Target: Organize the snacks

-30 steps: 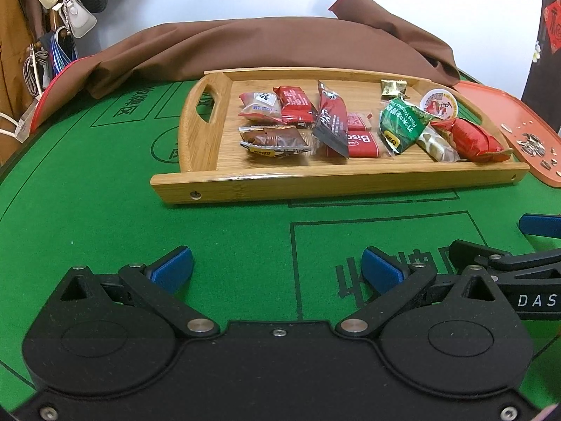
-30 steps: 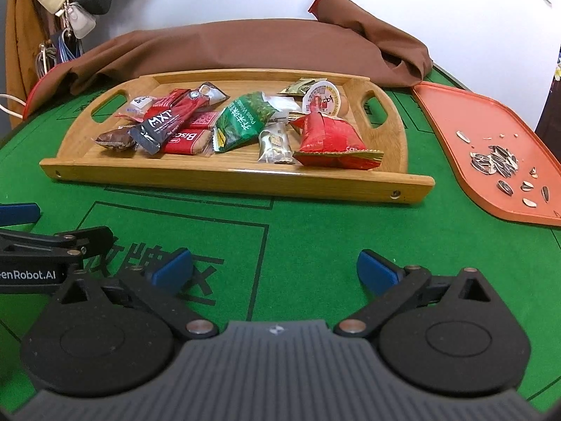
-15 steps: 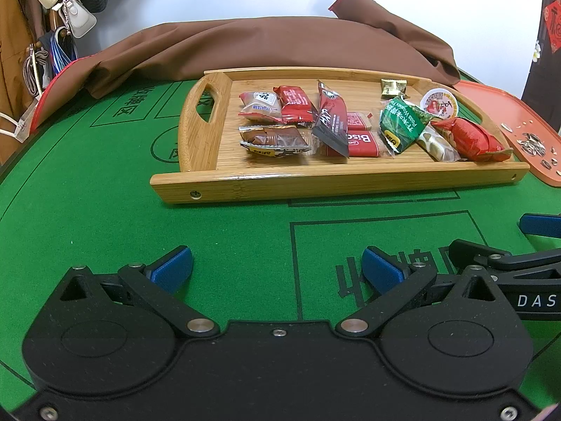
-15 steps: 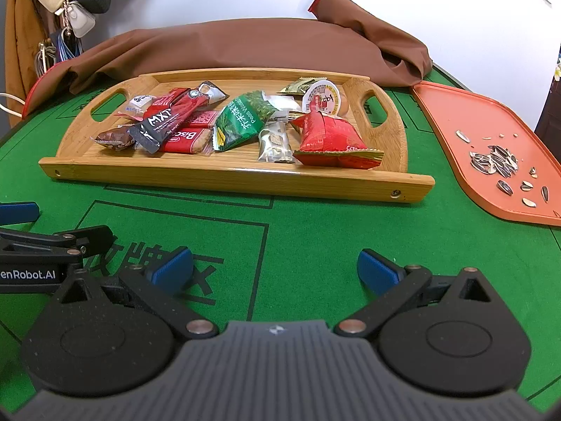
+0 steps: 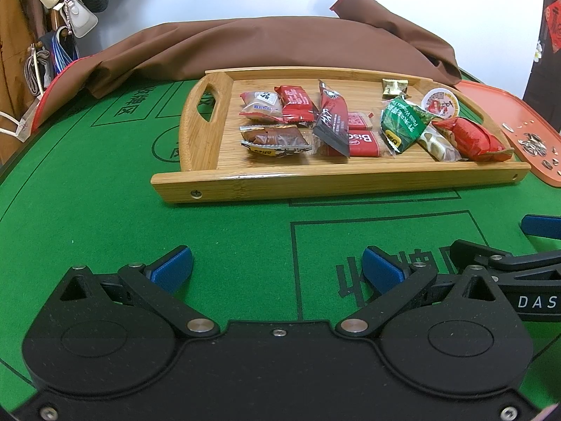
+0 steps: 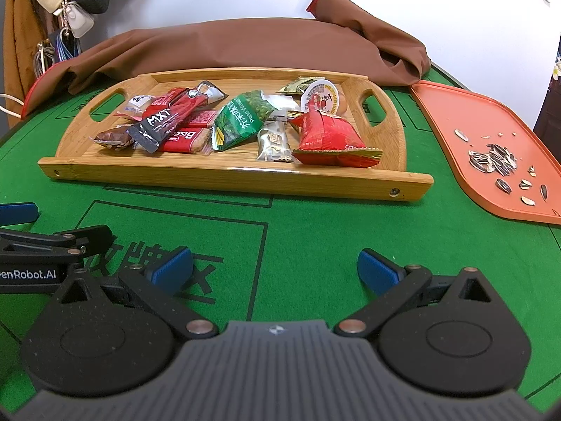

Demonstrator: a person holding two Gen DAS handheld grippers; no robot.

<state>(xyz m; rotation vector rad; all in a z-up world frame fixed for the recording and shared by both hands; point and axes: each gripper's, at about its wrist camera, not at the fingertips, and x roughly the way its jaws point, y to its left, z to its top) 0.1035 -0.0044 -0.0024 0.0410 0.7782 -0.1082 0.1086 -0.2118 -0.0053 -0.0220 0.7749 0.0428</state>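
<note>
Snacks (image 6: pixel 242 122), a loose jumble of wrapped packets, lie in the wooden tray (image 6: pixel 224 175) on the green table (image 6: pixel 315 231), far of both grippers and well apart from them. The left gripper (image 5: pixel 277 266) and the right gripper (image 6: pixel 275 266) rest low over the near part of the table, side by side, each with its jaws spread wide and holding nothing. The tray's long axis runs left to right, across the line of both pairs of fingers. The red pillow packet (image 6: pixel 331 138) and the silver packet (image 6: pixel 275 142) lie at the tray's right end, nearer the right gripper; the brown packet (image 5: pixel 275 138) and the white packet (image 5: pixel 261 105) lie at its left end, nearer the left gripper. The black stick pack (image 6: pixel 164 122) lies slantwise over the red biscuit packets. An orange tray (image 6: pixel 491 147) with sunflower seed shells (image 6: pixel 494 161) sits to the right. Several packets overlap, so their count is uncertain; the round lidded cup (image 6: pixel 319 98) appears to lean against something behind it, mostly hidden. Where the snacks should go is not evident.
</note>
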